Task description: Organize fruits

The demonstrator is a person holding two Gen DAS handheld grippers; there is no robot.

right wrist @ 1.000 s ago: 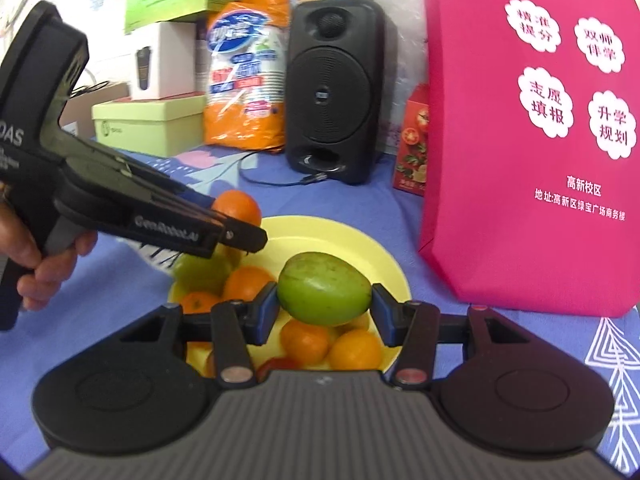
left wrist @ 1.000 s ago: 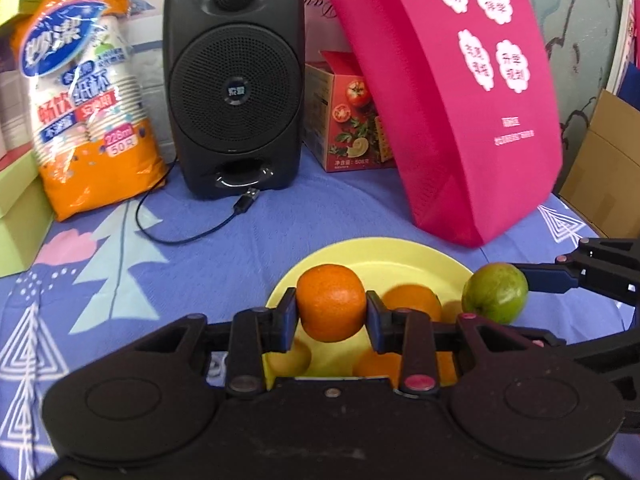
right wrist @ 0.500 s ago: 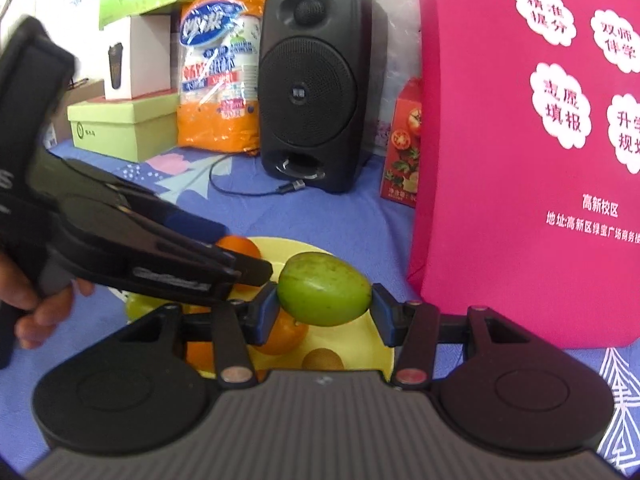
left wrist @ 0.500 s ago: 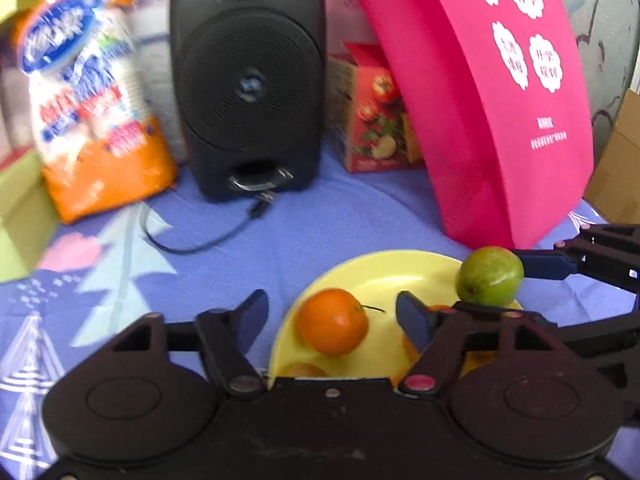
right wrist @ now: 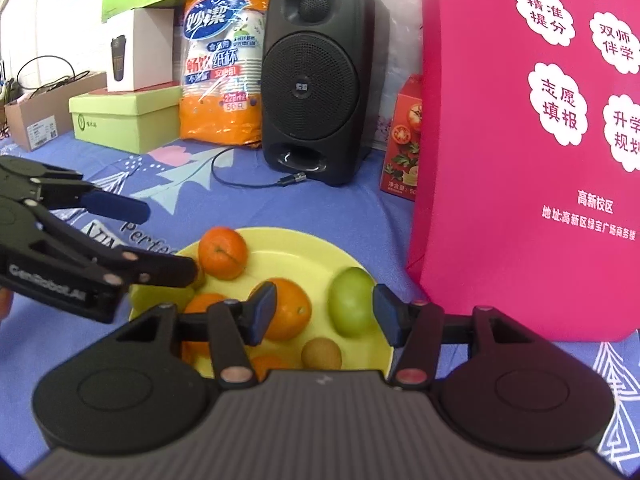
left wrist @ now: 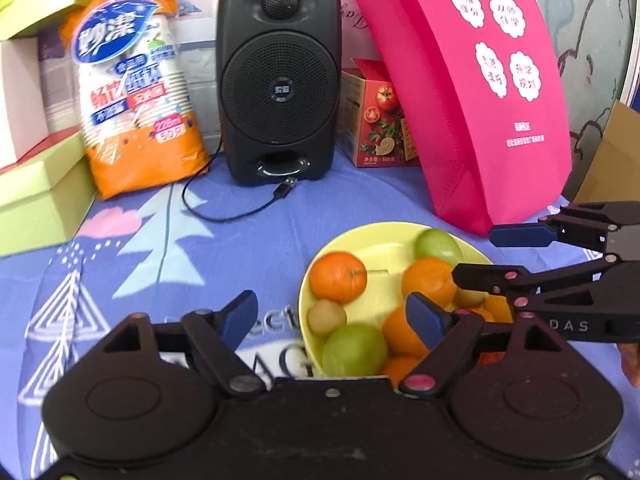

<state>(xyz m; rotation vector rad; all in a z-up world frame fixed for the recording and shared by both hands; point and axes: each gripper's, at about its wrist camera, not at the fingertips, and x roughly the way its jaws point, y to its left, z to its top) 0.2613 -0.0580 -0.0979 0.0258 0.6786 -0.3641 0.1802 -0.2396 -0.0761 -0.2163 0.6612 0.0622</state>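
**Both grippers loose over the plate**

Left gripper (left wrist: 332,316) of mine stands released, its jaws having just spread, nothing between them; the tangerine (left wrist: 338,277) sits on the yellow plate (left wrist: 384,240) just ahead and to its right. My right gripper (right wrist: 324,312) has also just been easing apart: the green fruit (right wrist: 351,301) rests on the plate between its pads, neither pad pressing it as far as I can tell. I judge these fruits light, round and prone to rolling, the tangerine's skin soft. I would pinch each across its widest middle, gently.
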